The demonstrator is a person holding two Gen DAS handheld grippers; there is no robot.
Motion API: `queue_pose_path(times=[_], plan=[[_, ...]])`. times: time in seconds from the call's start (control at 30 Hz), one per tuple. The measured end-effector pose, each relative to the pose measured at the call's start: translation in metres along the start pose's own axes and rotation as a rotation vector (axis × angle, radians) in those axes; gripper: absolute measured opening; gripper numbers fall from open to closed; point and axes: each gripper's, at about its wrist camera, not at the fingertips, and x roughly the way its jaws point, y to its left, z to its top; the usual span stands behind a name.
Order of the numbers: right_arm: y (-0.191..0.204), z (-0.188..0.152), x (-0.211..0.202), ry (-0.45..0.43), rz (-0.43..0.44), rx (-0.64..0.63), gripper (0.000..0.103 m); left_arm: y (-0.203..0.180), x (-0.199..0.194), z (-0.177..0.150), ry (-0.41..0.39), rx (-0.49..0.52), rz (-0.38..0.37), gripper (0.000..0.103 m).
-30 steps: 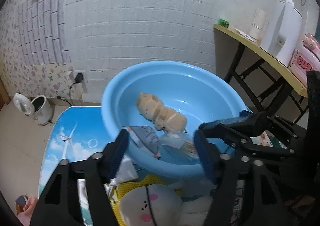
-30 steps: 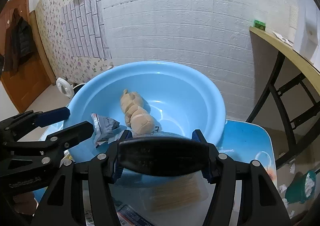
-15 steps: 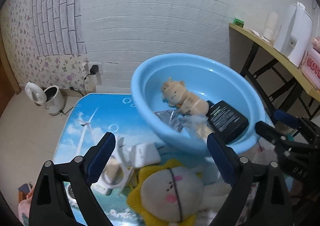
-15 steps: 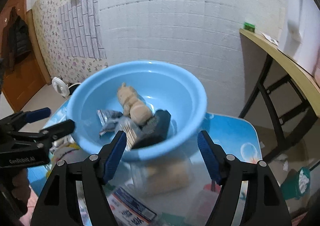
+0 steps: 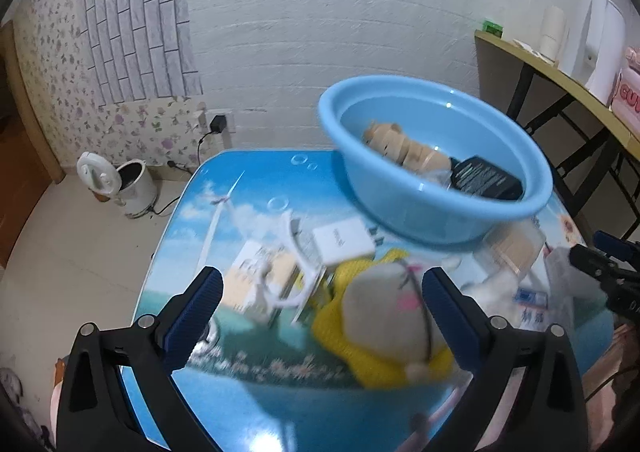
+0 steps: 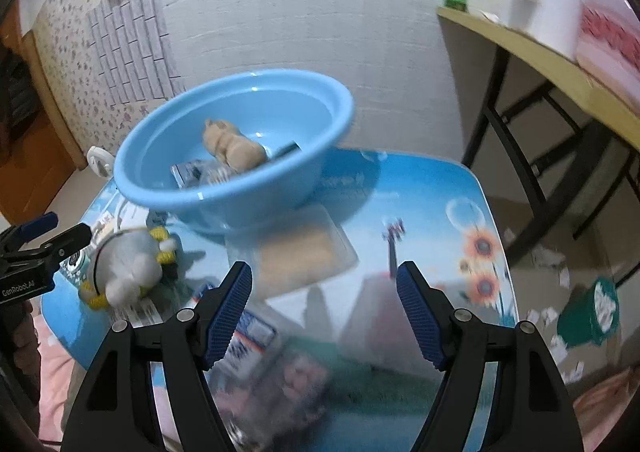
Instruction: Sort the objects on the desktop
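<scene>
On the floor at far left in the left wrist view a white kettle point(image 5: 134, 188) stands with its lid tipped open beside the flowered wall; to its right begins the low table point(image 5: 240, 188) with its printed sky-and-windmill top; the left gripper point(image 5: 320, 312) hangs over the near part of it, its jaws opening and already spread wide, with nothing pressed by the blue pads though the plush sits in the gap below them; between the fingers lie a white looped strap point(image 5: 294, 252) over some printed cards, a white charger block point(image 5: 342, 240) just behind, and a grey-faced plush toy point(image 5: 384, 328) with a yellow ruff, blurred; further back and to the right stands the blue basin point(image 5: 436, 156), holding a tan plush animal point(image 5: 404, 148) and, against its right wall, a black box point(image 5: 486, 178); a clear plastic box point(image 5: 516, 248) of pale sticks lies just beside the basin's foot. In the right wrist view the same basin point(image 6: 236, 140) is at upper left, the clear box point(image 6: 304, 252) touching its base; the right gripper point(image 6: 324, 312) is over the bare printed table, its jaws opening, nothing between them but blurred packets beneath; at far right a green bin point(image 6: 592, 312) stands on the floor among paper scraps.
</scene>
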Motion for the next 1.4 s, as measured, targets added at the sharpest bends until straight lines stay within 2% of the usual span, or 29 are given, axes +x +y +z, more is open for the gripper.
queue_pose_path(times=[0.07,0.37,0.8,0.97,1.13,1.23,1.33,1.4], plan=[[-0.005,-0.008,-0.001,0.015,-0.012,0.012,0.079,0.005,-0.001,-0.008,0.012,-0.005,0.010,0.100],[-0.014,-0.031,-0.018,0.032,-0.022,0.048,0.081,0.021,-0.015,-0.030,0.015,-0.027,0.046,0.100],[-0.006,-0.053,-0.029,0.050,0.023,0.048,0.082,0.035,-0.031,-0.051,0.017,-0.041,0.088,0.100],[-0.009,-0.057,-0.038,-0.016,-0.027,0.051,0.082,0.032,-0.041,-0.057,-0.063,-0.008,0.115,0.100],[-0.004,-0.058,-0.036,-0.027,-0.056,0.028,0.082,0.029,-0.045,-0.056,-0.090,0.013,0.112,0.100],[-0.003,-0.060,-0.033,-0.025,-0.026,0.046,0.082,0.029,-0.045,-0.058,-0.084,0.006,0.085,0.100],[-0.001,-0.065,-0.037,-0.081,-0.002,0.045,0.082,0.029,-0.046,-0.059,-0.080,0.000,0.073,0.100],[0.000,-0.067,-0.044,-0.132,0.064,0.040,0.082,0.029,-0.046,-0.059,-0.083,0.001,0.075,0.100]])
